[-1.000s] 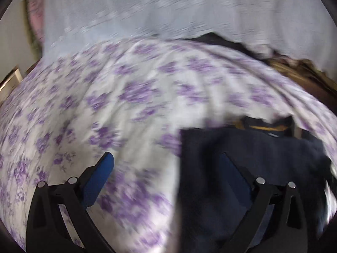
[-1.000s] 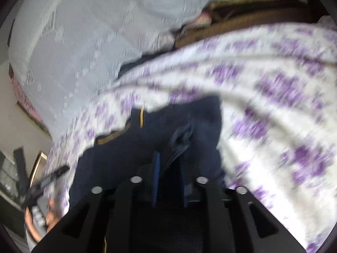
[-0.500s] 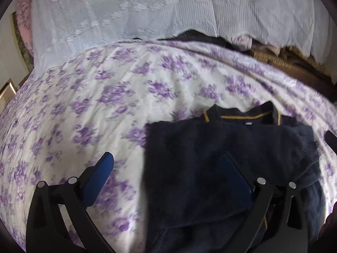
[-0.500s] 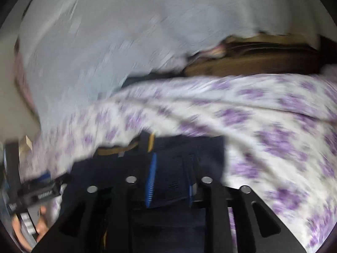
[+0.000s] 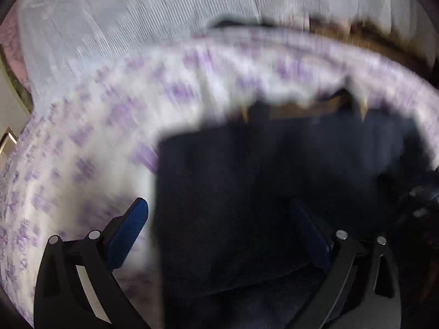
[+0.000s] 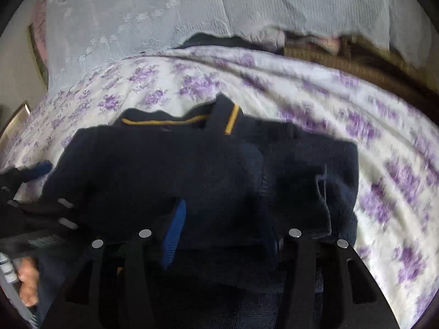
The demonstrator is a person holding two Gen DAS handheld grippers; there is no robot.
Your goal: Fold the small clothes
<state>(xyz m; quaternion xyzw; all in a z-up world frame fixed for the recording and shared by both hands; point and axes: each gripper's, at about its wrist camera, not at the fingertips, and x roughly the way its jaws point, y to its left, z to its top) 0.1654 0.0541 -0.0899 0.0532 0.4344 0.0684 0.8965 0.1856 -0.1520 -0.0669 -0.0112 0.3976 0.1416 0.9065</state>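
Note:
A navy sweater (image 6: pixel 170 164) with a yellow-trimmed collar (image 6: pixel 175 122) lies partly folded on the flowered bedspread (image 6: pixel 301 93). My right gripper (image 6: pixel 223 235) hangs over the sweater's near part. Its jaws are opening, and dark cloth lies between the blue pads (image 6: pixel 174 233) without being pressed. In the blurred left wrist view, the sweater (image 5: pixel 274 178) fills the middle and right. My left gripper (image 5: pixel 219 227) is open wide and straddles the sweater's left edge, with one pad (image 5: pixel 129 233) over the bedspread (image 5: pixel 96 142) and the other over the cloth.
A pale lace-patterned cover (image 6: pixel 164 13) lies across the far side of the bed, with dark and brown clothes (image 6: pixel 356 65) heaped beyond the bedspread. At the left edge of the right wrist view are the left gripper (image 6: pixel 30 172) and a hand (image 6: pixel 27 282).
The right gripper's jaws have parted from the fold of sweater they pinched, and the view has rolled level. The left gripper has moved down and right over the sweater's left edge.

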